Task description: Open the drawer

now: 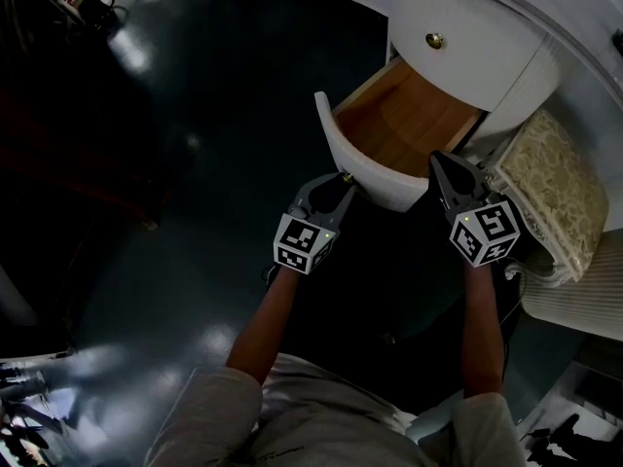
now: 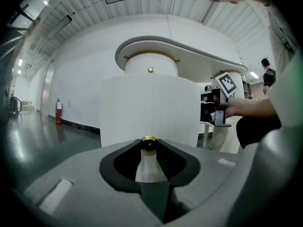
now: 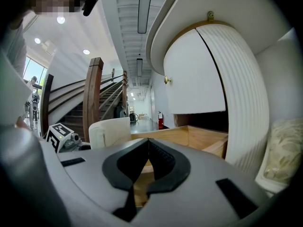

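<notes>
A white curved cabinet (image 1: pixel 506 76) has its lower drawer (image 1: pixel 394 125) pulled out, with the wooden inside showing. My left gripper (image 1: pixel 343 185) is at the drawer's rounded white front (image 2: pixel 147 108), its jaws closed on the small brass knob (image 2: pixel 148 141). My right gripper (image 1: pixel 441 161) hovers level at the drawer's right side, jaws shut and empty, with the wooden drawer box (image 3: pixel 194 136) just beyond its tips (image 3: pixel 148 143). The drawer above is closed, and it has its own brass knob (image 1: pixel 434 40).
A cream textured cushion (image 1: pixel 555 188) lies on a white chair (image 1: pixel 584 280) right of the cabinet. Dark glossy floor (image 1: pixel 165 163) spreads to the left. A wooden staircase (image 3: pixel 94 98) and a red fire extinguisher (image 2: pixel 58 112) stand far off.
</notes>
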